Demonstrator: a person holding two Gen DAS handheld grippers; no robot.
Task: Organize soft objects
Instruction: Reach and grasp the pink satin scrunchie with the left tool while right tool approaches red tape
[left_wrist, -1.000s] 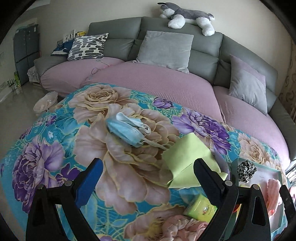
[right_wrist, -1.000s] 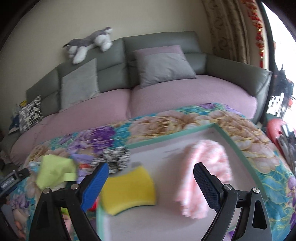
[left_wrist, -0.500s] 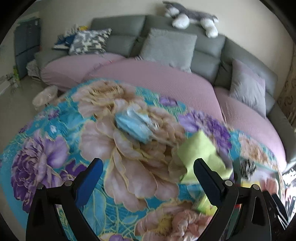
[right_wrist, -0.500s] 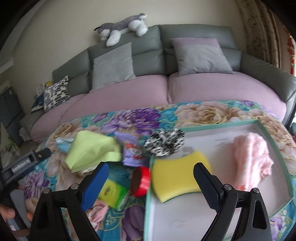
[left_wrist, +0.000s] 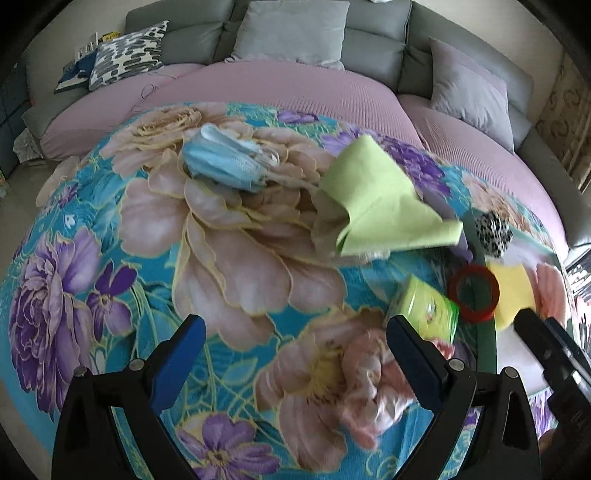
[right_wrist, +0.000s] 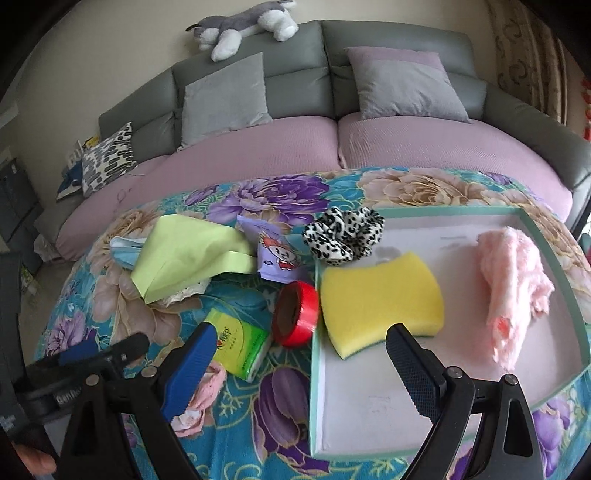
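A teal-rimmed white tray (right_wrist: 545, 236) lies on the floral cloth. In it are a yellow sponge (right_wrist: 380, 295), a pink fluffy cloth (right_wrist: 513, 280) and, on its far left corner, a leopard scrunchie (right_wrist: 341, 234). Outside it lie a green cloth (left_wrist: 384, 203), blue face masks (left_wrist: 221, 162), a crumpled pink cloth (left_wrist: 373, 384) and a green tissue pack (right_wrist: 240, 341). My left gripper (left_wrist: 295, 358) is open and empty just before the pink cloth. My right gripper (right_wrist: 295, 365) is open and empty over the tray's near left edge.
A red tape roll (right_wrist: 295, 314) leans at the tray's left edge. A small purple cartoon pack (right_wrist: 275, 254) lies beside the green cloth. A grey and pink sofa (right_wrist: 332, 147) with cushions curves behind the table, a plush husky (right_wrist: 243, 26) on its back.
The left gripper has tilted down and moved right, bringing the pink cloth, tissue pack and tape into view. The right gripper has pulled back and left from over the tray.
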